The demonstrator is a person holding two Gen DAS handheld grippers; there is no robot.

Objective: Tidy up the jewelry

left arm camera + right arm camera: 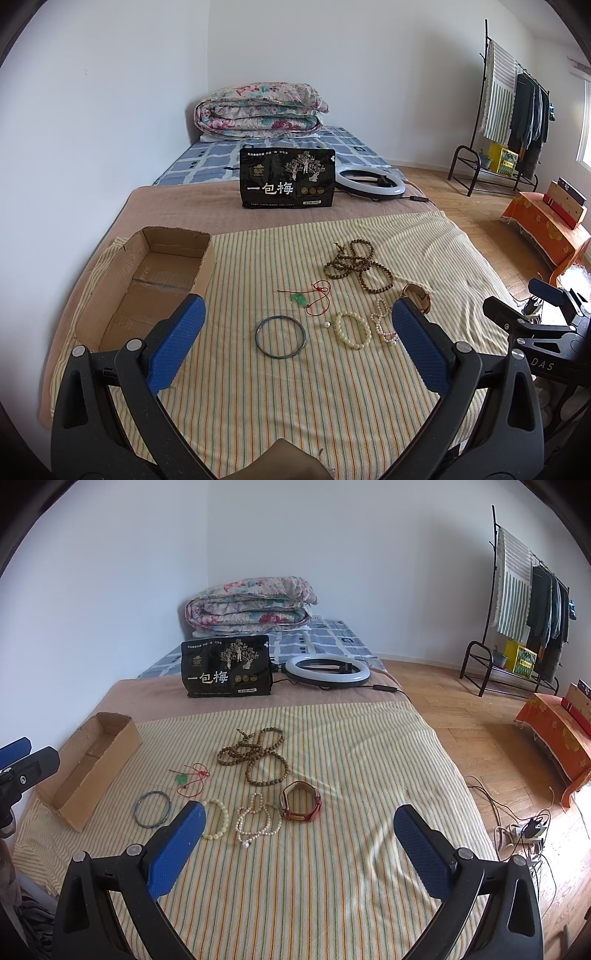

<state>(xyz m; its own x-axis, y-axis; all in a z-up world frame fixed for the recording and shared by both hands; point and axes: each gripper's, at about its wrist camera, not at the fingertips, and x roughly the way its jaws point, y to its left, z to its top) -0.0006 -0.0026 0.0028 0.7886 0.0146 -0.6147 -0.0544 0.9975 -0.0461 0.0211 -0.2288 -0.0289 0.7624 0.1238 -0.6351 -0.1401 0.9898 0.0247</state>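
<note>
Above the striped cloth (295, 398), left claw (299, 332) and right claw (299, 834) both gape wide, empty; bangle (280, 336) lies between left fingers.

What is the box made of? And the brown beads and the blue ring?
The box looks like plain brown cardboard, matte, with rough cut edges. The brown beads seem to be wood or seeds: dull and speckled, not shiny. The blue ring is a thin bangle, maybe metal or glass; its faint shine leaves that open.
</note>
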